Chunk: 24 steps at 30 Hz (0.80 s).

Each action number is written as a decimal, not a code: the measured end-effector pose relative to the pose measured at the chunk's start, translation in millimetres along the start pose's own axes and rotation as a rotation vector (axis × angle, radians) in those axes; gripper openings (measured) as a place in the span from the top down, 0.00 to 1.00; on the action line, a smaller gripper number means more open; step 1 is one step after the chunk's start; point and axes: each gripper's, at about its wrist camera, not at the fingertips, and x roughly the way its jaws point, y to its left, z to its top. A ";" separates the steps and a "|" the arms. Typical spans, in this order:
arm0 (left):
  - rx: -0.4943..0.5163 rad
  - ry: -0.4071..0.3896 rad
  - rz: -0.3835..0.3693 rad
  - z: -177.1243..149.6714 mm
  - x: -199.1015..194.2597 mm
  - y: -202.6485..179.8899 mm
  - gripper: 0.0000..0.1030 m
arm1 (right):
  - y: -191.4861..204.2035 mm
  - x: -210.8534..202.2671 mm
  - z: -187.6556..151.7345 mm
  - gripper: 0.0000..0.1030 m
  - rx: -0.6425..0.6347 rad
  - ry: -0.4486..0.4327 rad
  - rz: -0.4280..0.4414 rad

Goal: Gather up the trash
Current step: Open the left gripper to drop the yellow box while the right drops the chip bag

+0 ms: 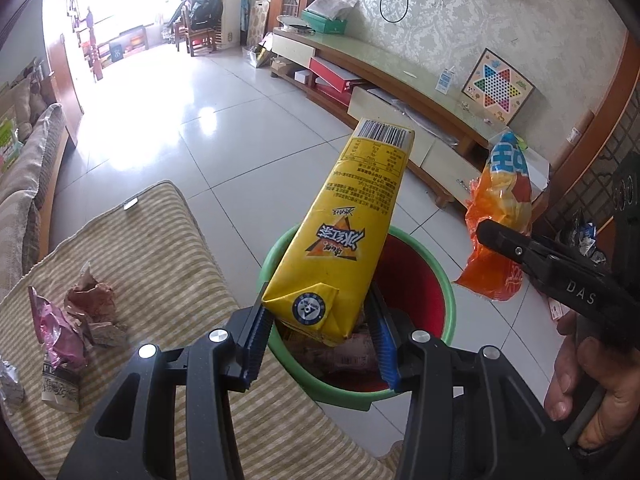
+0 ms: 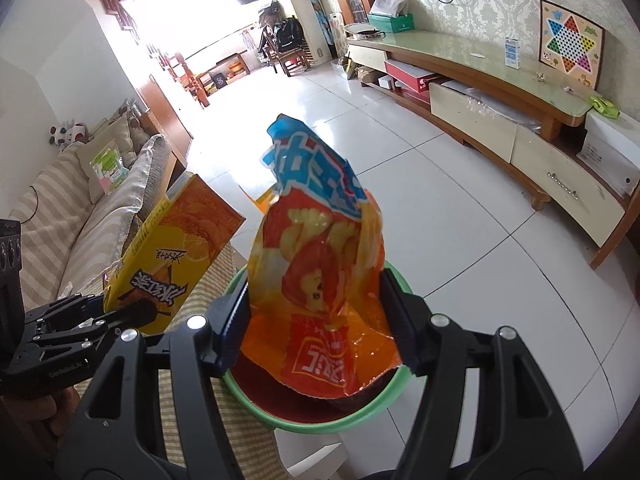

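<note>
My left gripper (image 1: pixel 318 320) is shut on the bottom end of a yellow drink carton (image 1: pixel 352 216), which tilts up and away over a round bin with a green rim (image 1: pixel 451 308) and red inside. Some trash lies in the bin. To the right, my right gripper (image 1: pixel 492 236) holds an orange and blue snack bag (image 1: pixel 500 208). In the right wrist view, that gripper (image 2: pixel 316 292) is shut on the crumpled snack bag (image 2: pixel 320 240) directly above the bin (image 2: pixel 320 426). The left gripper (image 2: pixel 132 312) with the carton (image 2: pixel 180 240) is at the left.
Crumpled wrappers (image 1: pixel 80 316) lie on a striped cushioned surface (image 1: pixel 160 248) left of the bin. A long low TV cabinet (image 1: pixel 400 68) runs along the right wall, and a sofa (image 2: pixel 60 208) along the left. White tiled floor (image 2: pixel 440 208) lies between. A person's hand (image 1: pixel 580 380) grips the right handle.
</note>
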 end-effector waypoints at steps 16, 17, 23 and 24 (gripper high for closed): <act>-0.003 0.002 0.034 -0.9 -4.6 8.3 0.28 | 1.0 20.5 0.2 0.40 -0.007 0.034 0.025; -0.005 -0.004 0.042 -1.4 -7.7 11.0 0.27 | 3.9 22.0 -0.4 0.37 -0.013 0.033 0.026; -0.041 -0.028 0.080 -5.6 -24.1 33.7 0.22 | 31.2 24.0 -1.4 0.06 -0.073 0.007 0.015; -0.050 -0.032 0.086 -6.2 -26.4 38.0 0.22 | 35.5 24.3 -1.4 0.05 -0.083 0.007 0.016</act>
